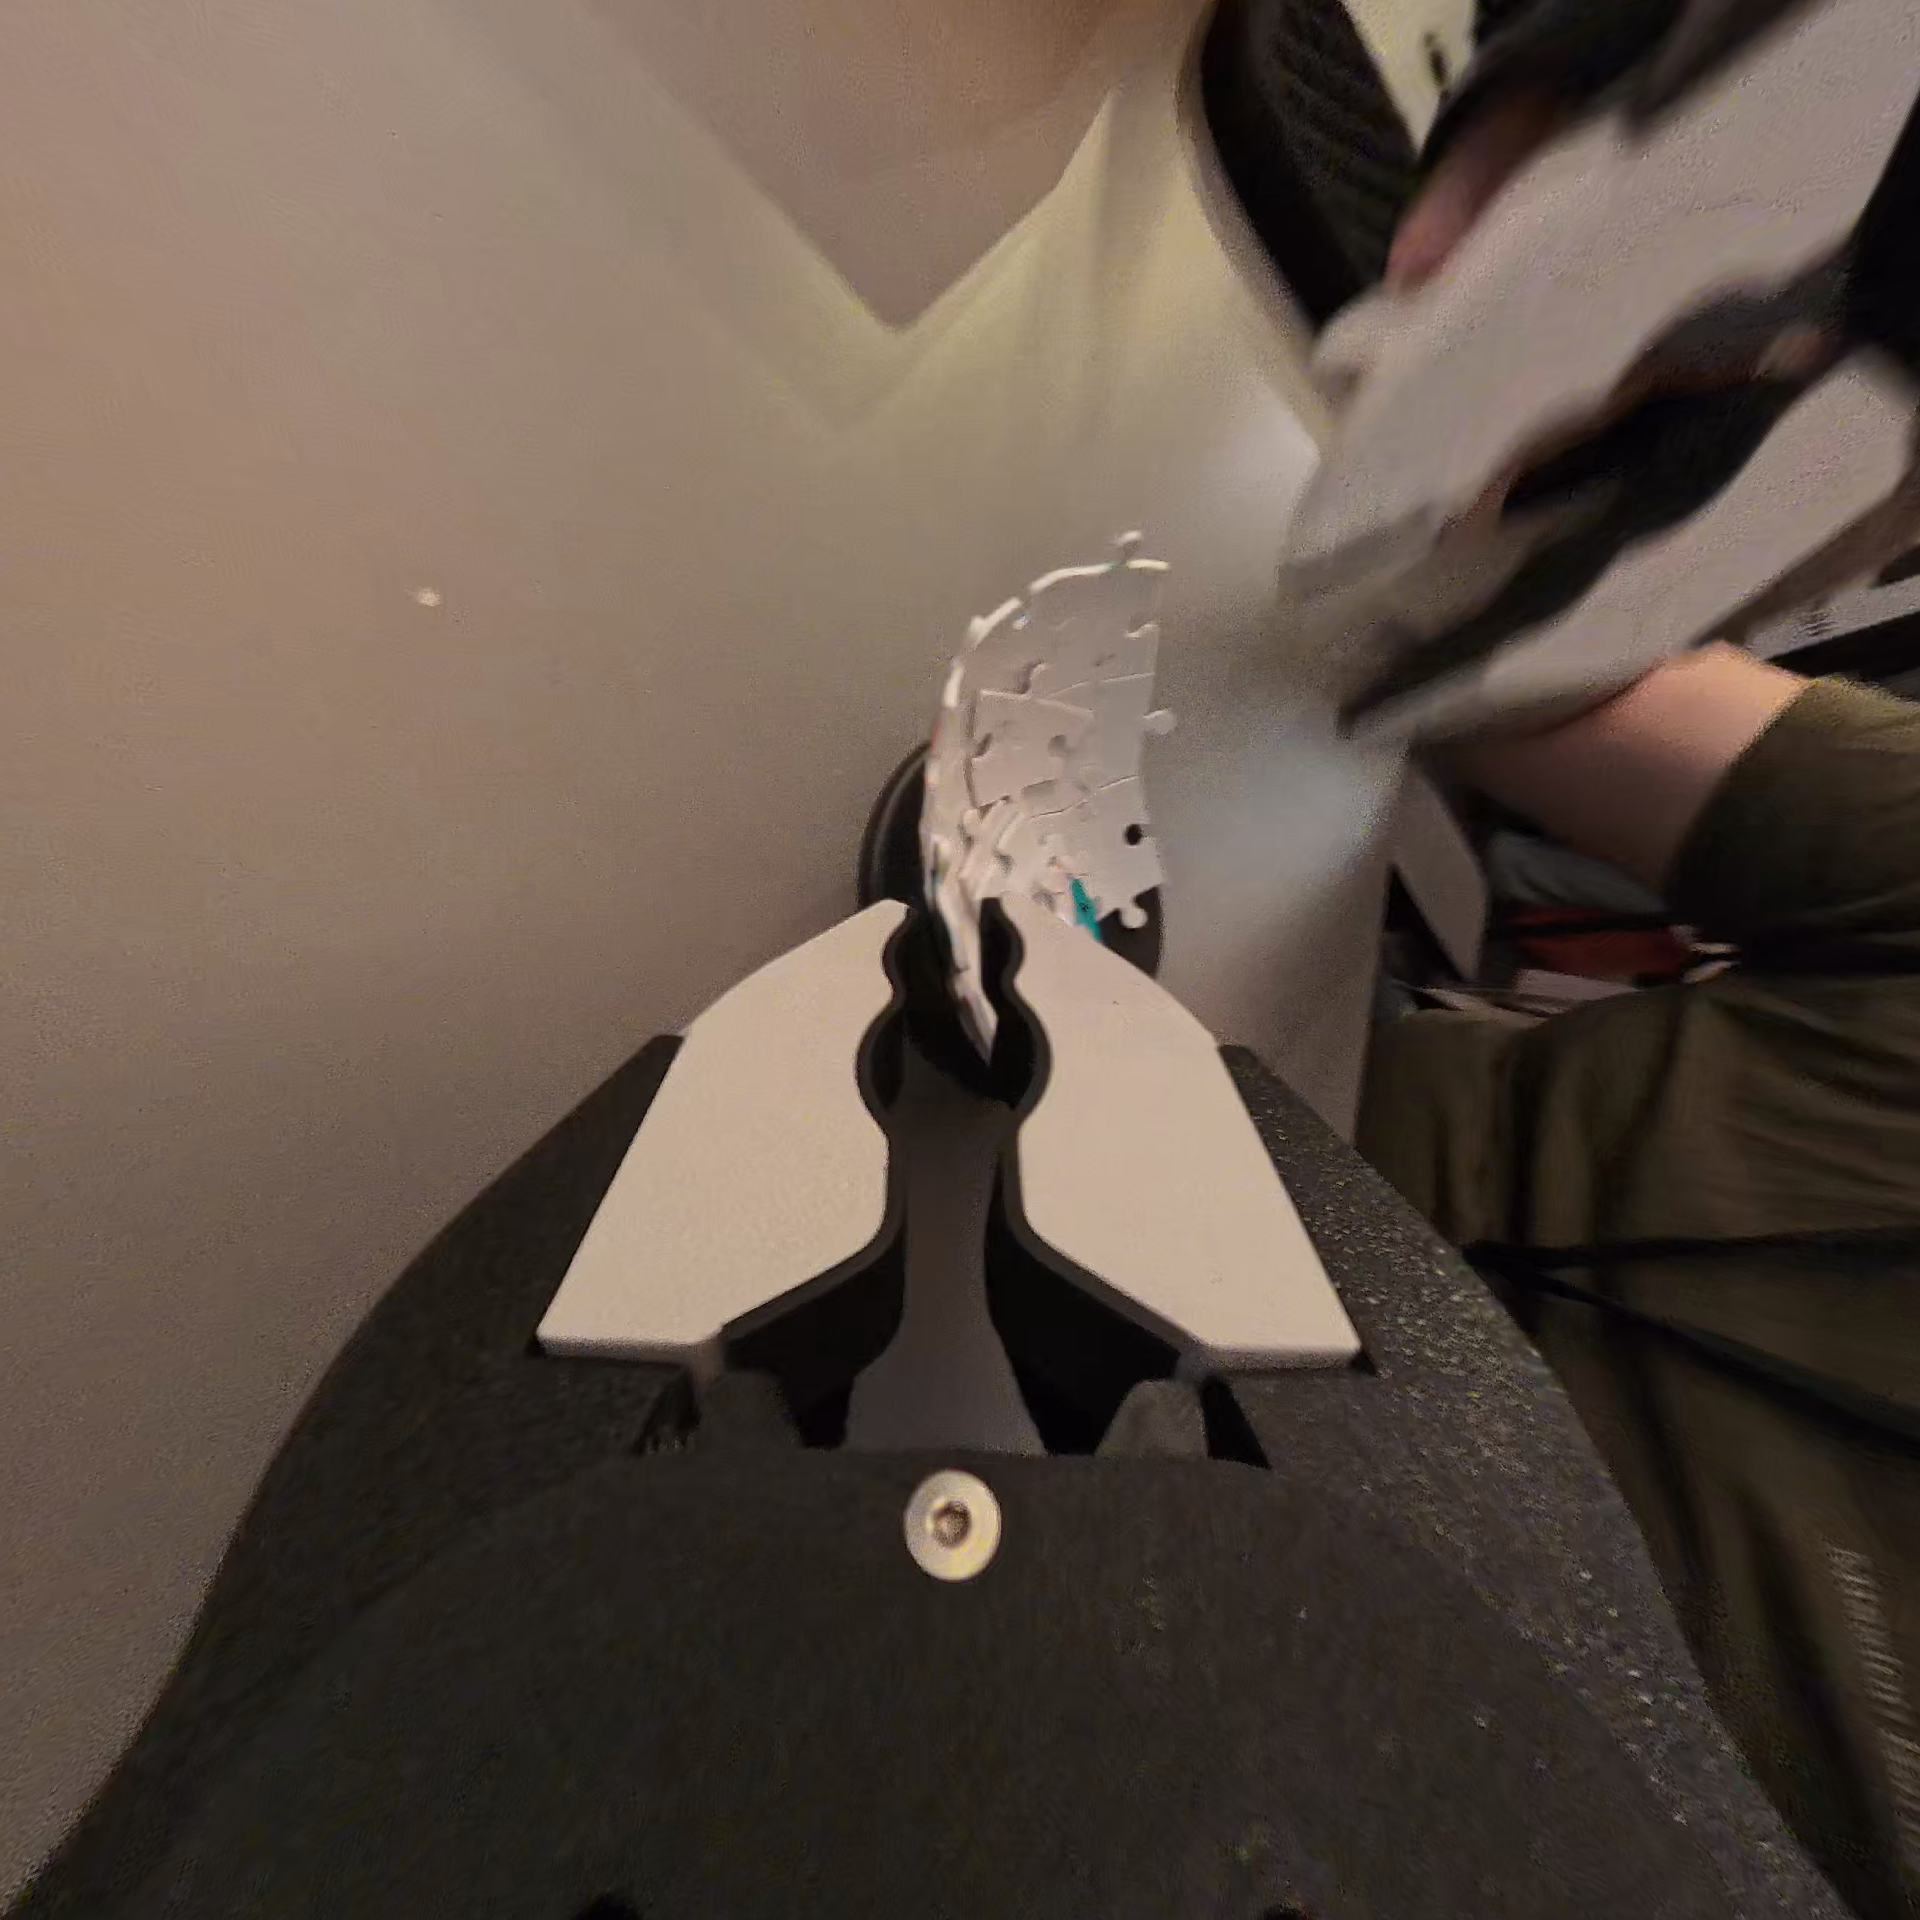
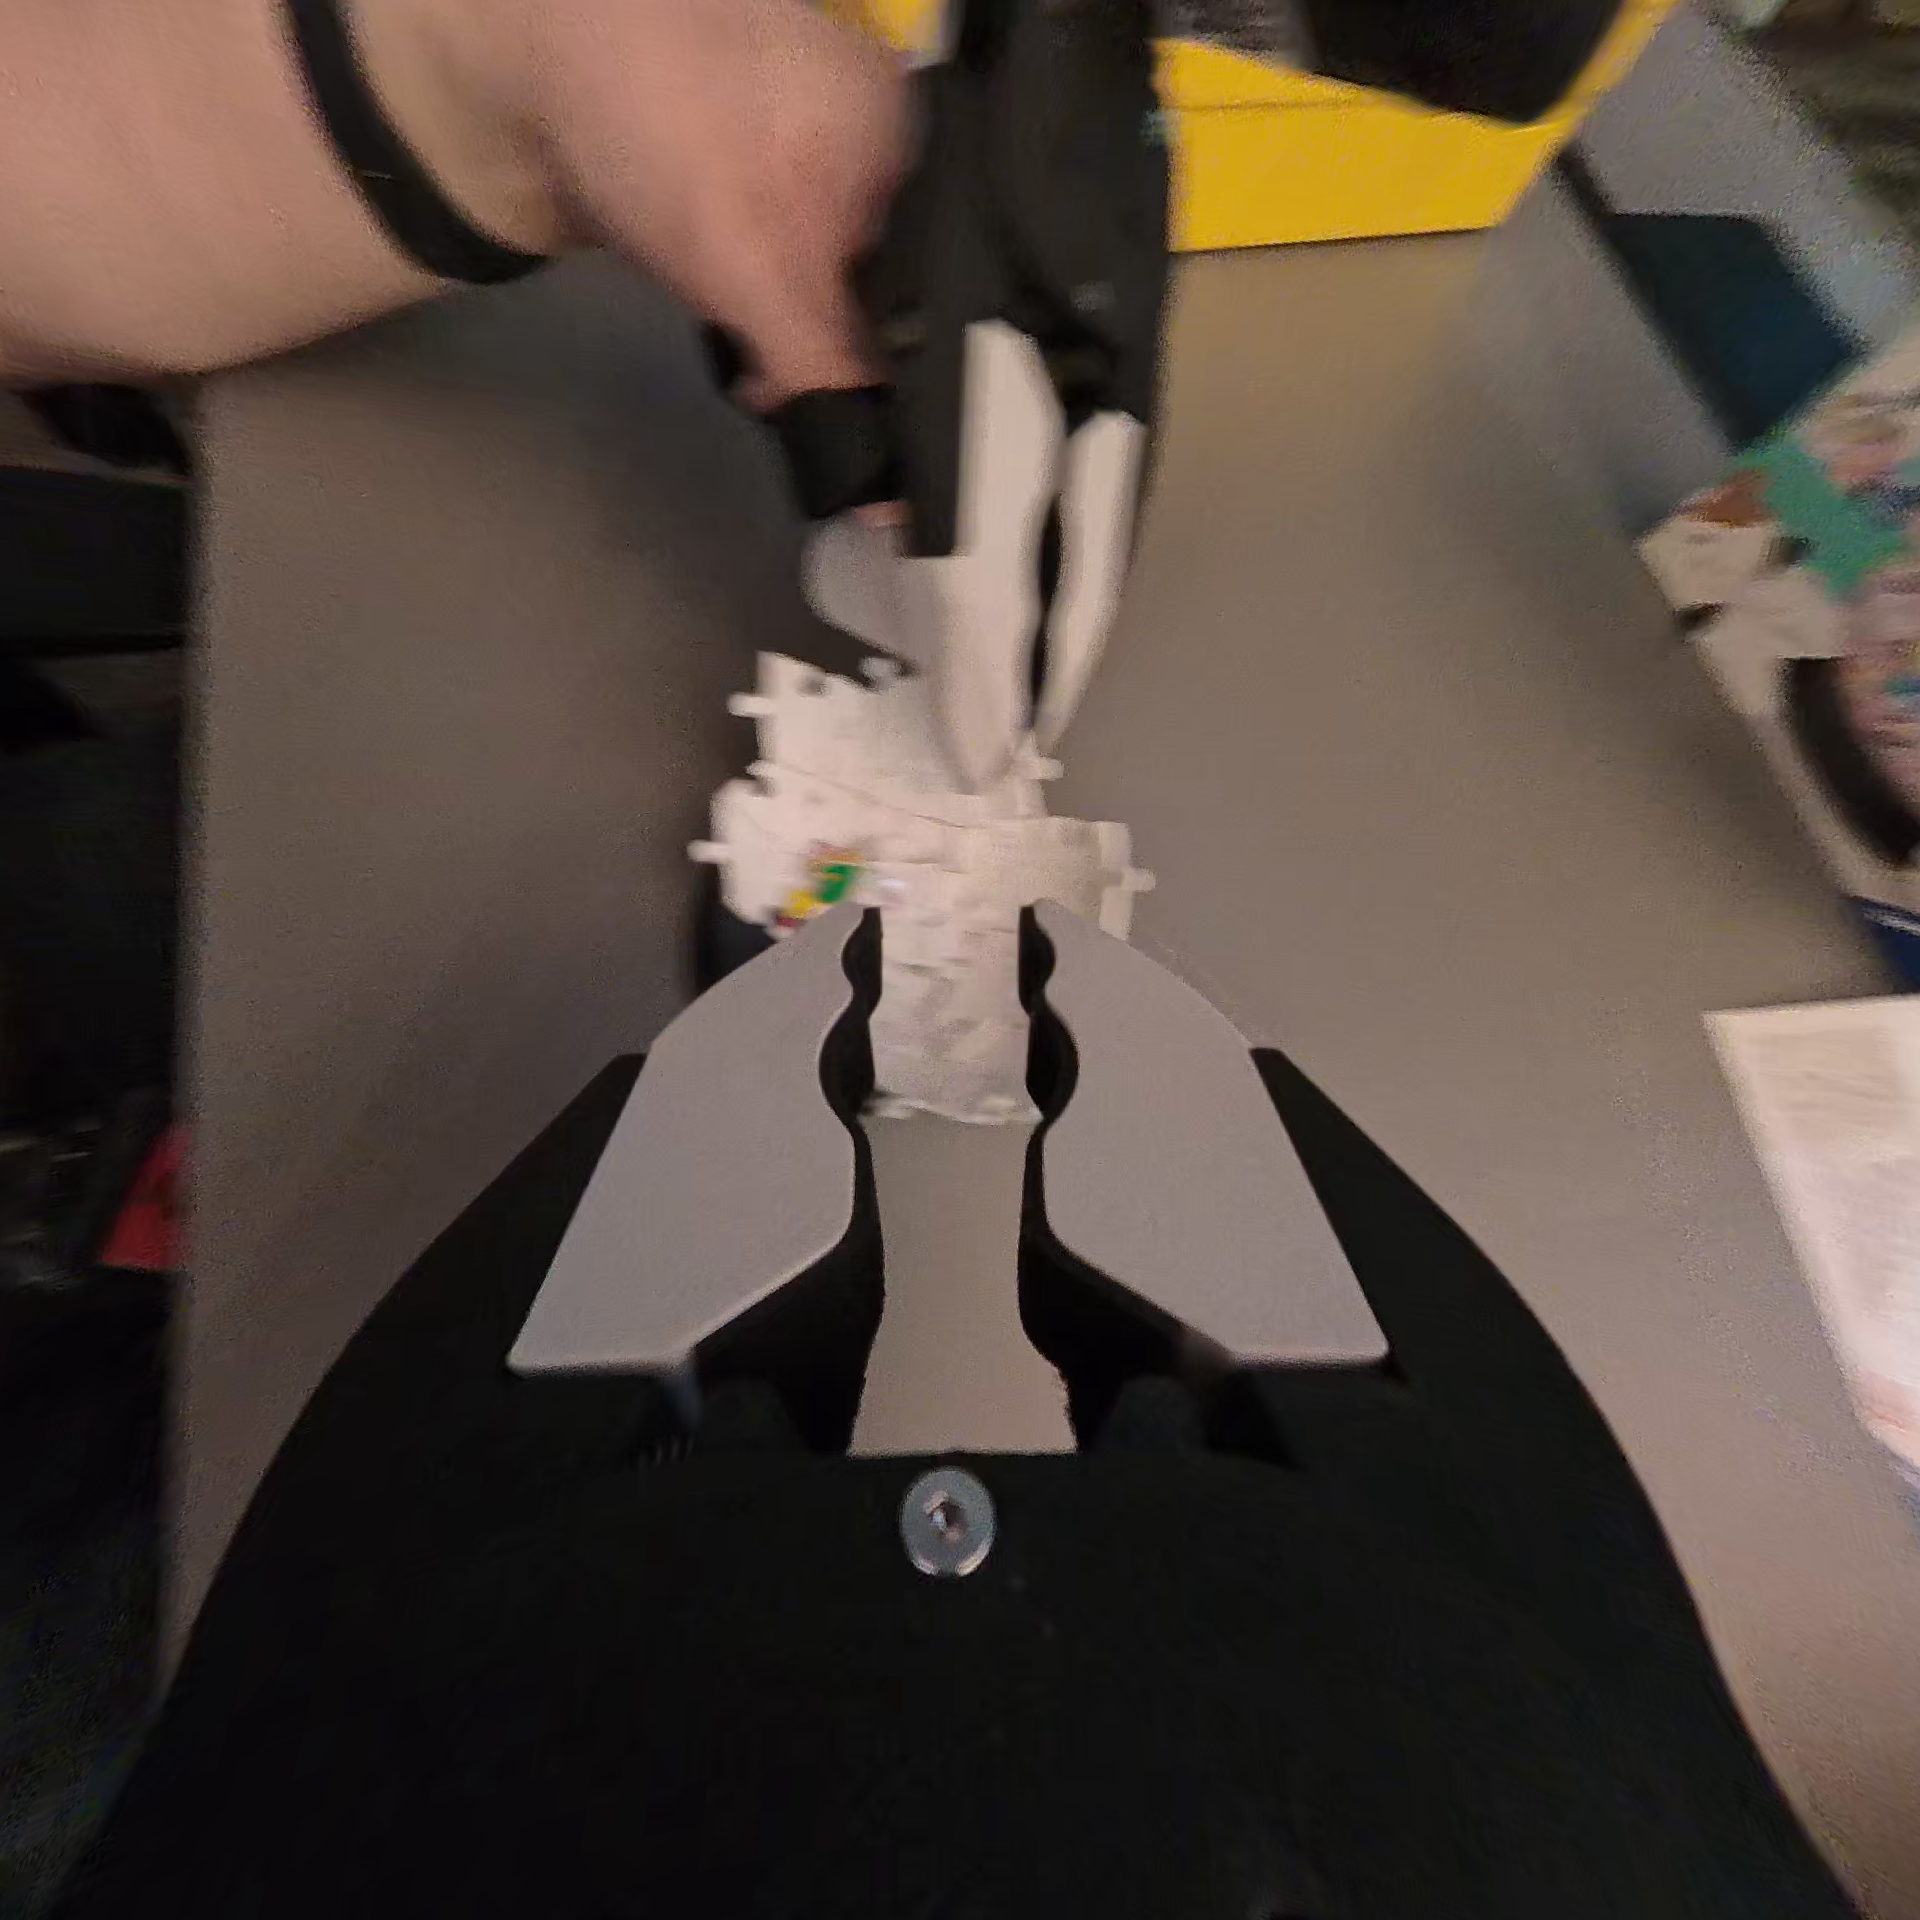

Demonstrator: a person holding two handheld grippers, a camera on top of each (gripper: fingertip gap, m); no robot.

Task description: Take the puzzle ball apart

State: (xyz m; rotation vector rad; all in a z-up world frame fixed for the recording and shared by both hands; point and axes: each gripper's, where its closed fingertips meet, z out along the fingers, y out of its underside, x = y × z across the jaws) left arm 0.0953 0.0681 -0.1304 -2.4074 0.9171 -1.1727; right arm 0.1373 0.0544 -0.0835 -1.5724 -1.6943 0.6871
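My left gripper point(image 1: 956, 920) is shut on a curved shell of joined puzzle pieces point(image 1: 1060, 727), white inner side showing, held up in the air. In the right wrist view this gripper point(image 2: 997, 774) comes down from above and pinches the same shell point(image 2: 904, 831). My right gripper point(image 2: 951, 920) has its jaws a little apart, and a white strip of puzzle pieces point(image 2: 951, 1023) fills the gap between them. That strip touches or overlaps the shell; blur hides whether they are joined. In the left wrist view the right gripper point(image 1: 1382, 623) is a blur at the upper right.
A grey table point(image 2: 468, 727) lies below. A yellow bin point(image 2: 1351, 156) stands at the back. A colourful puzzle part on a dark ring point(image 2: 1818, 623) sits at the right, and white paper point(image 2: 1849, 1195) lies nearer. A person's olive sleeve point(image 1: 1662, 1091) is at the right. About 7 cm separates my left fingertips from my right.
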